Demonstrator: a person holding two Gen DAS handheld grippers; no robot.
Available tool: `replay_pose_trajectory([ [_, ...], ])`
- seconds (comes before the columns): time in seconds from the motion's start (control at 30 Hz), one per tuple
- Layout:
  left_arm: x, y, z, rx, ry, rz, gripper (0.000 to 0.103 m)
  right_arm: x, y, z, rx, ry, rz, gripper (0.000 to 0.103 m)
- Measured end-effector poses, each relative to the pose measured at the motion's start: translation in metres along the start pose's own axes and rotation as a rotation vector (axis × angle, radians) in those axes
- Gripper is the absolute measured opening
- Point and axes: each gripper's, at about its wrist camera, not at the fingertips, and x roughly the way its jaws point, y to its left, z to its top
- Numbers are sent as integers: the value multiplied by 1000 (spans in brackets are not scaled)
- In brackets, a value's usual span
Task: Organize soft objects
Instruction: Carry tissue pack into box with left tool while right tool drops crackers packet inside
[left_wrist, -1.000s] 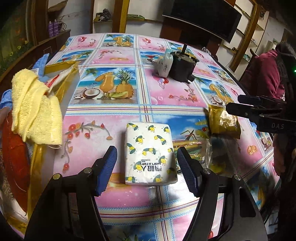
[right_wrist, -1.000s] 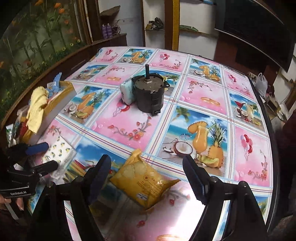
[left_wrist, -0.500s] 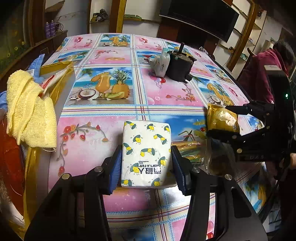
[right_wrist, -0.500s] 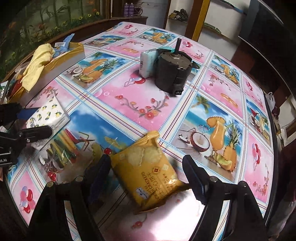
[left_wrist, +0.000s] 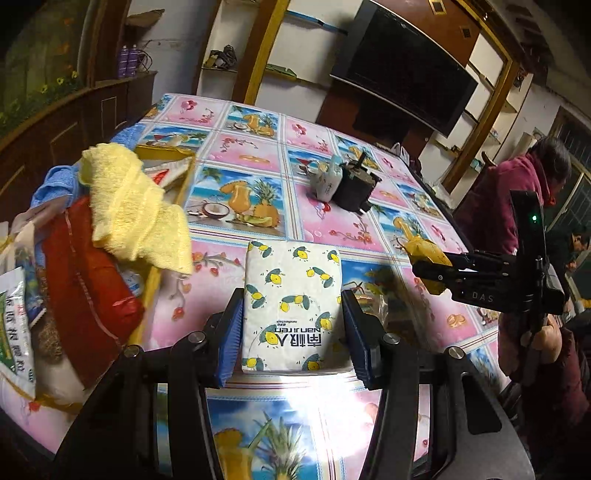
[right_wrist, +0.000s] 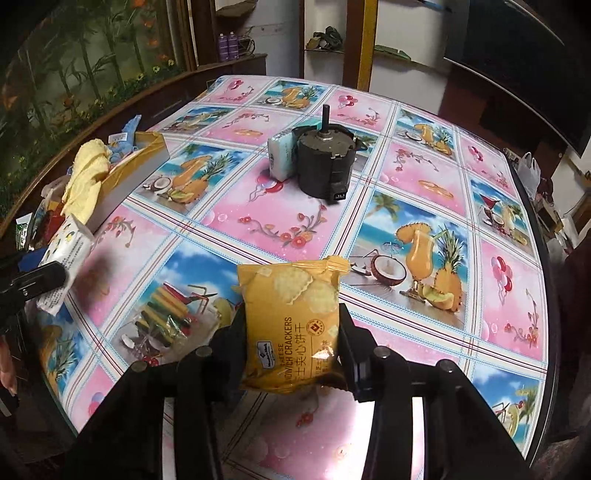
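My left gripper (left_wrist: 293, 332) is shut on a white tissue pack with a lemon print (left_wrist: 291, 306) and holds it lifted above the table; the pack also shows in the right wrist view (right_wrist: 68, 254). My right gripper (right_wrist: 290, 345) is shut on a yellow cracker packet (right_wrist: 291, 317) and holds it above the table; it also shows in the left wrist view (left_wrist: 430, 264). A gold-rimmed box (right_wrist: 135, 170) at the left holds a yellow towel (left_wrist: 129, 206), a blue cloth (left_wrist: 55, 181) and a red bag (left_wrist: 85, 280).
A black motor (right_wrist: 325, 162) and a small white-green pack (right_wrist: 280, 155) stand mid-table. A clear bag of colored sticks (right_wrist: 166, 317) lies on the tablecloth. A person in a maroon jacket (left_wrist: 517, 206) is at the right edge. Snack bags (left_wrist: 14, 321) fill the box's near end.
Both grippers have closed on their items and lifted them off the table: the left on the tissue pack, the right on the cracker packet.
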Motion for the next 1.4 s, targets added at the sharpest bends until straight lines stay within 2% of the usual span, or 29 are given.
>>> replay_pose_trajectory([
  [0.17, -33, 32, -1, -75, -57, 44, 50, -19, 19, 14, 7, -44, 55, 43],
  [0.33, -49, 68, -4, -145, -94, 98, 50, -28, 56, 35, -13, -72, 137, 43],
  [0.5, -50, 102, -7, -221, -92, 157, 50, -25, 99, 58, -50, -73, 218, 43],
  [0.63, -41, 121, -6, -248, -54, 216, 53, -16, 139, 77, -93, -57, 267, 43],
  [0.7, -40, 126, -8, -260, -60, 212, 54, -9, 158, 85, -107, -41, 296, 43],
  [0.77, -44, 127, -10, -270, -78, 183, 61, -1, 177, 93, -120, -22, 328, 43],
  [0.87, -49, 129, -11, -277, -94, 150, 64, 10, 206, 109, -137, 7, 380, 43],
  [1.13, -78, 137, -21, -311, -139, 68, 64, 51, 269, 137, -177, 83, 411, 43],
  [1.27, -94, 141, -20, -317, -178, 108, 64, 72, 290, 140, -184, 115, 395, 45],
  [1.3, -97, 142, -20, -317, -189, 118, 65, 75, 295, 139, -190, 122, 378, 48],
  [1.33, -99, 142, -20, -315, -198, 132, 71, 78, 298, 138, -197, 126, 360, 50],
  [1.4, -102, 141, -20, -304, -214, 172, 73, 81, 300, 135, -201, 126, 348, 59],
])
